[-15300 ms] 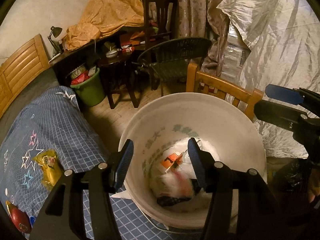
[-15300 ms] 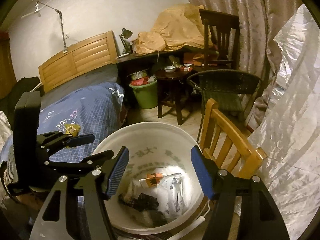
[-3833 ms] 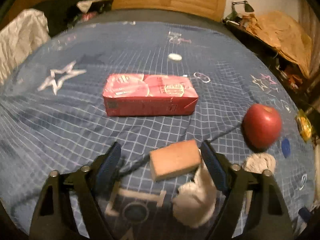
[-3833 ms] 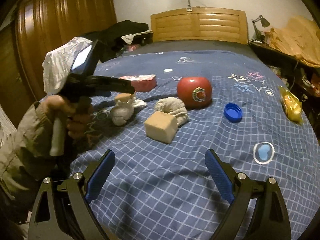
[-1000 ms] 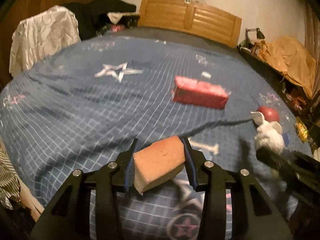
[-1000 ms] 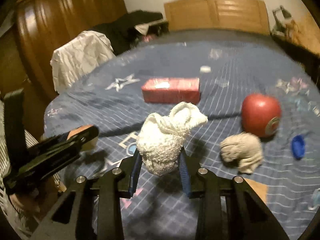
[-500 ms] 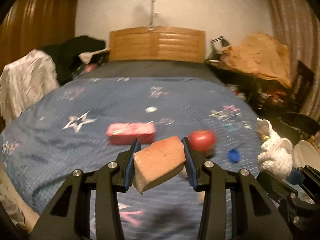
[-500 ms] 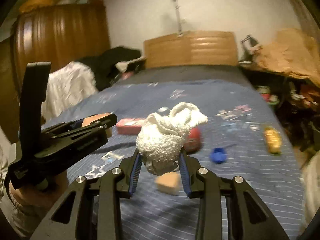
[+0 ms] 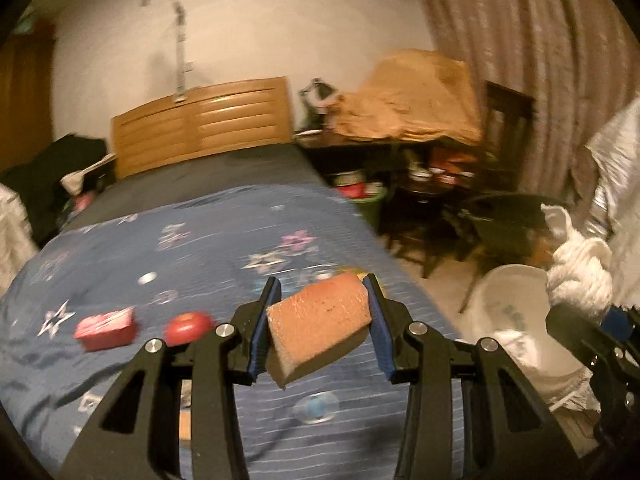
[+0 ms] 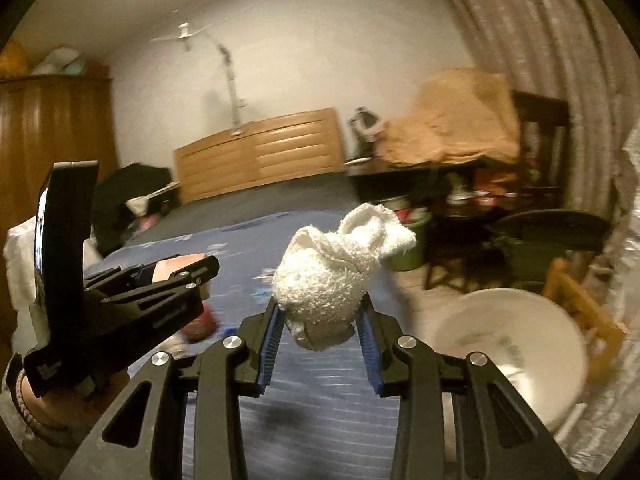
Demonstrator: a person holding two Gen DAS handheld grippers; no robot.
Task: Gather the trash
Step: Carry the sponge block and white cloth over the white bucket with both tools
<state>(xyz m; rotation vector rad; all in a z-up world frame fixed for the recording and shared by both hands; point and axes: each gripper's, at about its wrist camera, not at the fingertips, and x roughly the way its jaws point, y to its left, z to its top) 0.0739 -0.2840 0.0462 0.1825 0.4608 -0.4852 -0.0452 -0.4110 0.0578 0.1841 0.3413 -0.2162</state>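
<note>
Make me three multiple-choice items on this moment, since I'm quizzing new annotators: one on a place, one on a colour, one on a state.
1. Where is the white bucket relative to the bed?
A. On the floor off the bed's right side
B. On the headboard
C. On top of the blanket

2. What colour is the cloth in the right gripper?
A. Red
B. White
C. Green

3. What state is the left gripper in?
A. Wide open, holding nothing
B. Shut on the sponge
C. Resting on the red box

Answers:
1. A, the bucket stands on the floor past the blanket's right edge.
2. B, the balled cloth between the fingers is white.
3. B, both pads press the sponge's sides, and it hangs above the bed.
</note>
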